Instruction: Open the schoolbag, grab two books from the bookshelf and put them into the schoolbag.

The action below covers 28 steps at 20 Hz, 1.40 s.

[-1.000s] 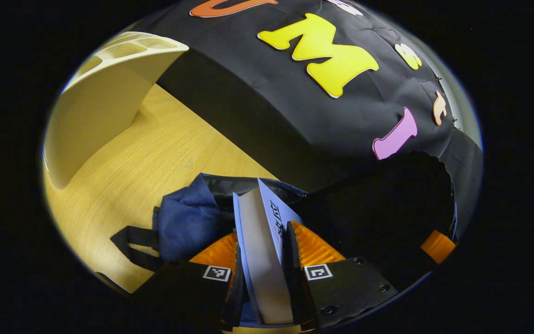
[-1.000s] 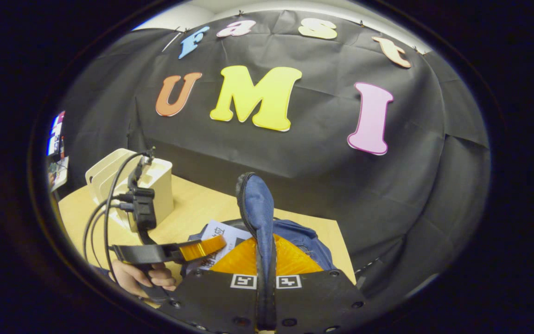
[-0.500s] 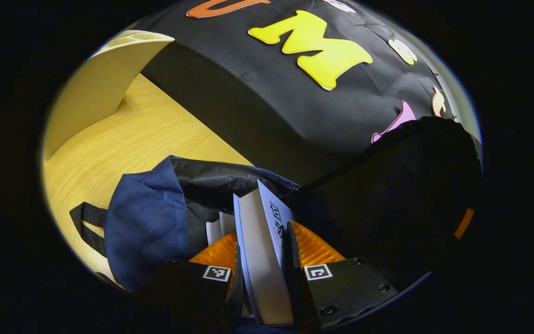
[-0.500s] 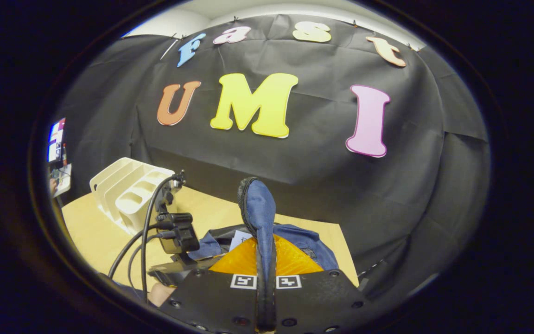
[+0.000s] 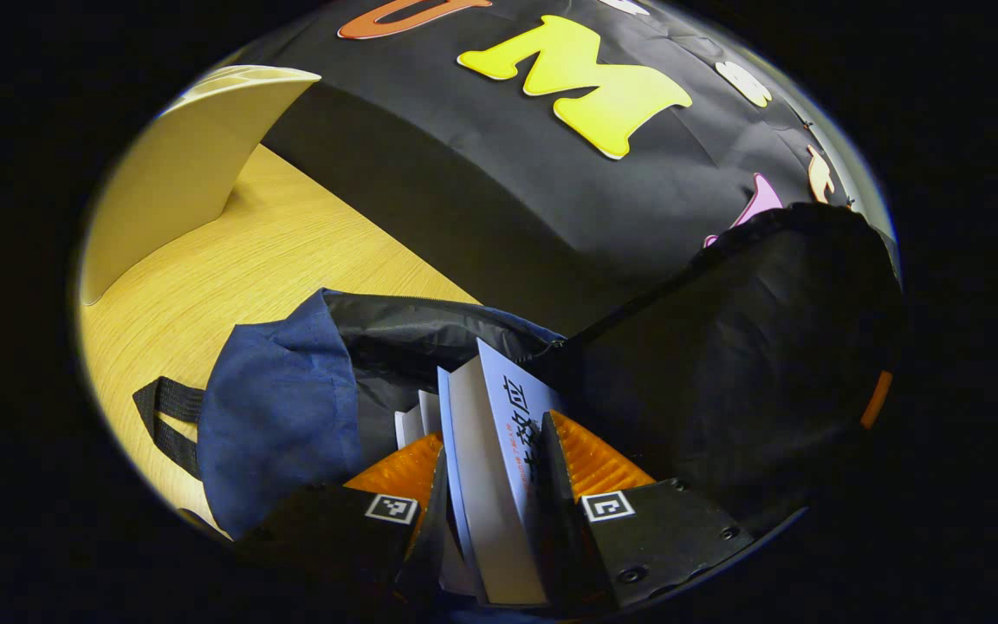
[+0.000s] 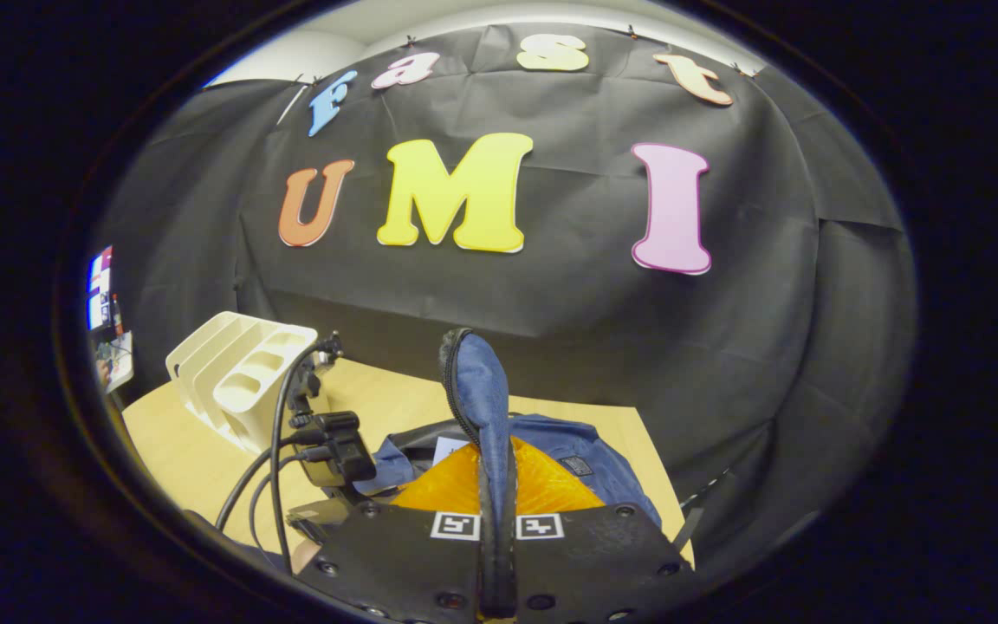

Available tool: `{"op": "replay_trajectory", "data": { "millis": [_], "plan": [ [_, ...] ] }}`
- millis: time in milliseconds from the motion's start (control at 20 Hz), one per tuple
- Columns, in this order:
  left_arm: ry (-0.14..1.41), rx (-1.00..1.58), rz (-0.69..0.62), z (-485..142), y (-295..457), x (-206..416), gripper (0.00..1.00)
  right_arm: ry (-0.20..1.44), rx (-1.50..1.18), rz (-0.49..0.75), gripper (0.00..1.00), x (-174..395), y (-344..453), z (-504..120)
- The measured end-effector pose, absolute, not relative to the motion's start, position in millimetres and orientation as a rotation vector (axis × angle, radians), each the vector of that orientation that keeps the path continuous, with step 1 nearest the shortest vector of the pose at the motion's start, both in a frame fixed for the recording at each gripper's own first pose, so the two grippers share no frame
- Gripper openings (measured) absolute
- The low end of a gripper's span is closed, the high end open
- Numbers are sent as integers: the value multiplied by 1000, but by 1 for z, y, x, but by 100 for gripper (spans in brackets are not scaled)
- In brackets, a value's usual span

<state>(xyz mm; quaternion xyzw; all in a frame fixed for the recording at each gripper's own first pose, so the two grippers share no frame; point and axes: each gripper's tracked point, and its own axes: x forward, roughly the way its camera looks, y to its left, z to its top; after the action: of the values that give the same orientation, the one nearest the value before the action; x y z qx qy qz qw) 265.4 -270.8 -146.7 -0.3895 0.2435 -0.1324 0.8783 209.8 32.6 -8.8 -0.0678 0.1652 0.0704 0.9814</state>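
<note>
My left gripper [image 5: 490, 442] is shut on a book [image 5: 495, 485] with white pages and a pale cover, held edge-up in the mouth of the open blue schoolbag [image 5: 278, 407]. A second book [image 5: 417, 423] stands inside the bag just left of it. My right gripper [image 6: 495, 455] is shut on the bag's blue flap [image 6: 480, 390] and holds it up above the opening. That flap's dark inner side [image 5: 767, 347] rises on the right in the left gripper view. The left gripper's body with its cables [image 6: 330, 451] sits low beside the schoolbag [image 6: 586, 451].
A cream bookshelf [image 5: 178, 165] stands on the wooden table [image 5: 291, 251] to the far left, also seen as the bookshelf [image 6: 239, 381] with its slots. The bag's black strap [image 5: 165, 416] lies on the table. The black cloth wall runs behind.
The left gripper has lowered the book deeper into the bag's mouth. The book has slid a little forward between the fingers, which stand slightly wider. The right gripper still holds the flap up.
</note>
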Motion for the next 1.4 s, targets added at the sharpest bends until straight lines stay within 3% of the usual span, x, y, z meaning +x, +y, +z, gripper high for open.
{"op": "replay_trajectory", "data": {
  "millis": [150,350,500,1150,1350,1400],
  "plan": [
    [520,-764,-287,-149,-265,265,59,351,-114,126,1,209,29,-16],
    [530,-619,-251,-160,-247,260,75,364,-88,94,1,211,22,-22],
    [538,-608,-263,-161,-243,255,80,384,-58,77,1,210,21,-30],
    [502,-426,-185,-156,-128,215,80,448,-13,19,2,189,15,-69],
    [447,-354,-134,-139,-75,198,80,466,-16,0,6,179,17,-81],
    [434,-332,-122,-132,-64,188,80,464,-19,-6,13,177,16,-84]
  ]
}}
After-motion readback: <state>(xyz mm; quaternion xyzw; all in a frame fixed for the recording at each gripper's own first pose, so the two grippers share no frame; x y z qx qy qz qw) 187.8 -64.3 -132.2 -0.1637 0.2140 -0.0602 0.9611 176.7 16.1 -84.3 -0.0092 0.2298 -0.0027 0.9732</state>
